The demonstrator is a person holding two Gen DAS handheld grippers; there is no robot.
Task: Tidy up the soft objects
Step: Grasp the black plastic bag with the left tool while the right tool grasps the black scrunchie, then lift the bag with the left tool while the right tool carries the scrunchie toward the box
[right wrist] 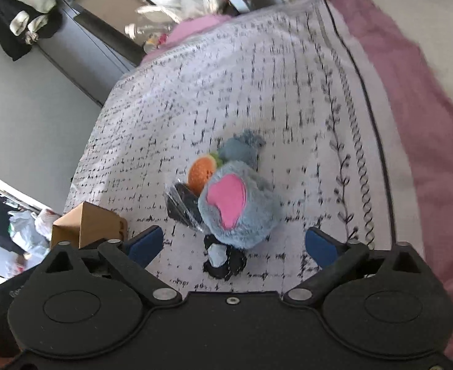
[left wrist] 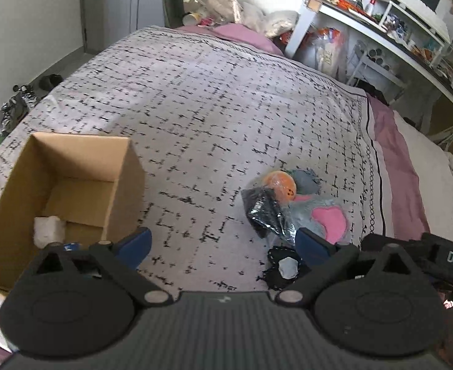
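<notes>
plush toys (right wrist: 238,206) piled on bed, cardboard box (left wrist: 72,185) nearby; l gripper (left wrist: 223,243) & r gripper (right wrist: 234,243) both spread wide, empty.

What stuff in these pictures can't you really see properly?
- Cardboard box, left wrist view: the left gripper covers its near end, so part of the floor beside the white thing is hidden.
- Black item in clear plastic, right wrist view: the blue plush toy covers much of it.
- Orange ball, right wrist view: partly behind the plush.
- Shelf clutter, left wrist view: too small to name.
</notes>
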